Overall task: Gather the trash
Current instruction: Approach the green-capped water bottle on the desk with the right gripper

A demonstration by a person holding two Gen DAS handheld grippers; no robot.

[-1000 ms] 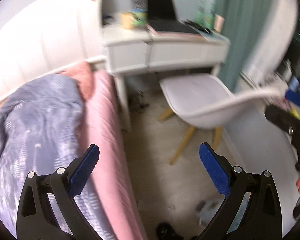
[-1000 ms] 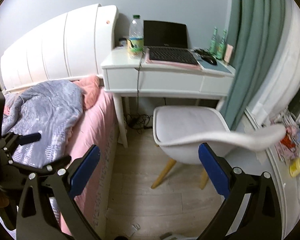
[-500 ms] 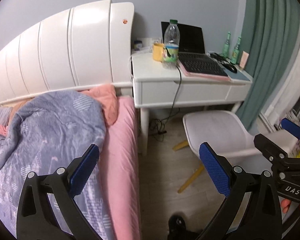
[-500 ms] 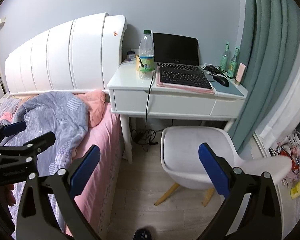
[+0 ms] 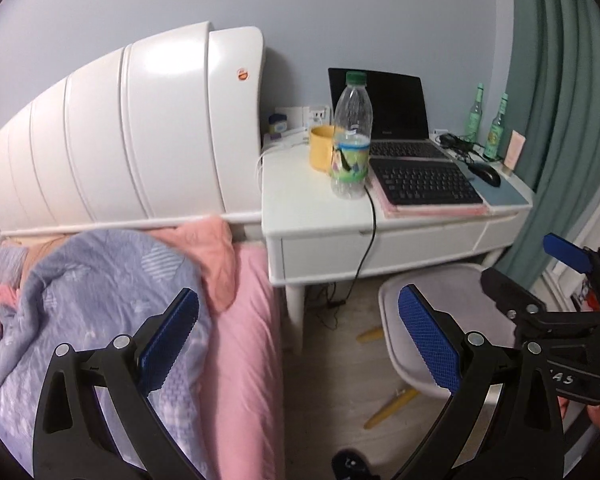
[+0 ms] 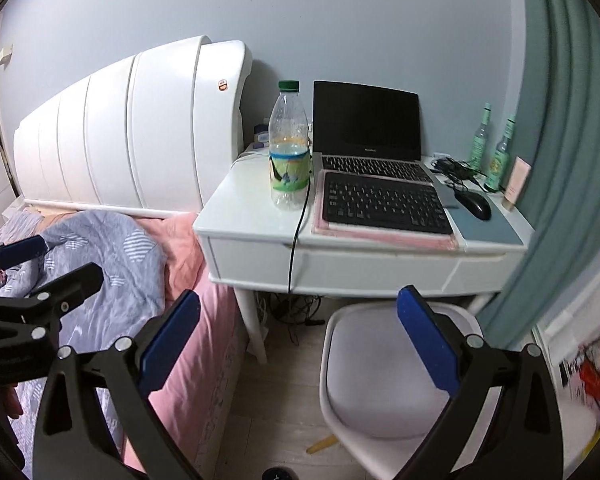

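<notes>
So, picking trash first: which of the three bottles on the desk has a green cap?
The big clear plastic bottle beside the laptop; the two slim green bottles stand behind the mouse.

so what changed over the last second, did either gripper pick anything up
No. Both cameras swung up from the floor and chair toward the white desk, nearing the clear plastic bottle with the green cap. The left gripper and right gripper stayed open and empty; bottle, laptop and white chair stayed put.

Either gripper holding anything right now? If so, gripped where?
Nothing held. The left gripper and the right gripper both have jaws wide open with only air between them. The plastic bottle stands untouched on the desk.
</notes>
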